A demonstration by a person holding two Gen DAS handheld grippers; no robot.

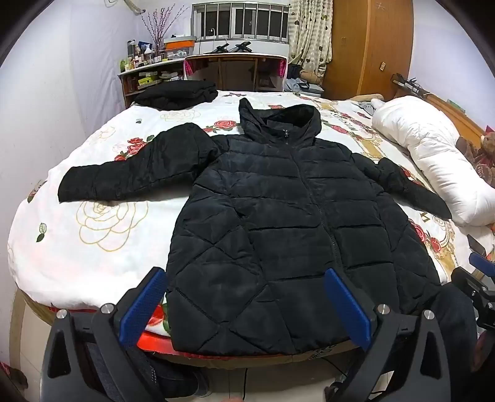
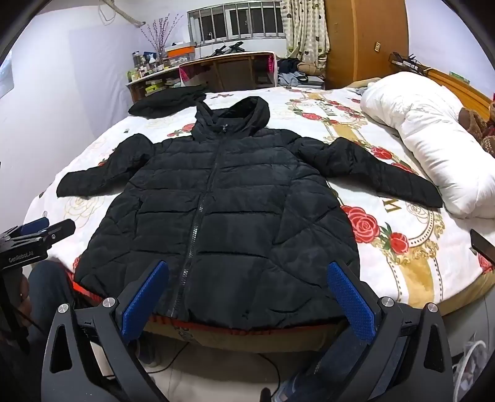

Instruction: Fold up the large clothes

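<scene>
Left gripper (image 1: 246,304) is spread wide, blue pads (image 1: 142,306) apart, nothing between them; it hovers off the near edge of the bed (image 1: 92,253), pointing at the lower left part of the black puffer jacket (image 1: 278,222). Right gripper (image 2: 247,304) is likewise spread, blue pads (image 2: 351,300) empty, hovering over the hem on the jacket's right half. Neither gripper touches the fabric. In the right wrist view the left gripper shows at the left edge, beside the bed's near corner; in the left wrist view the right gripper's body pokes in at the far right edge.

Jacket lies flat on the bed, front up, zipped, hood (image 1: 278,120) pointing toward the far side, hem at the near edge and slightly overhanging it. Both sleeves are spread outward: left sleeve (image 1: 133,168) angled out across the sheet, right sleeve (image 2: 380,171) reaching toward a white duvet (image 2: 433,139), cuff just beside it.

Sheet is white with red and gold rose print. A second folded black garment (image 1: 176,94) sits on the far left corner of the bed, well apart from the jacket. White duvet is rolled along the right side, a brown stuffed toy (image 2: 482,126) next to it. Behind the bed: a wooden desk (image 1: 235,69), a cluttered shelf (image 1: 145,66) with bottles and a vase of twigs, a barred window (image 1: 241,21), a patterned curtain (image 1: 309,34), a wooden wardrobe (image 1: 368,46).
</scene>
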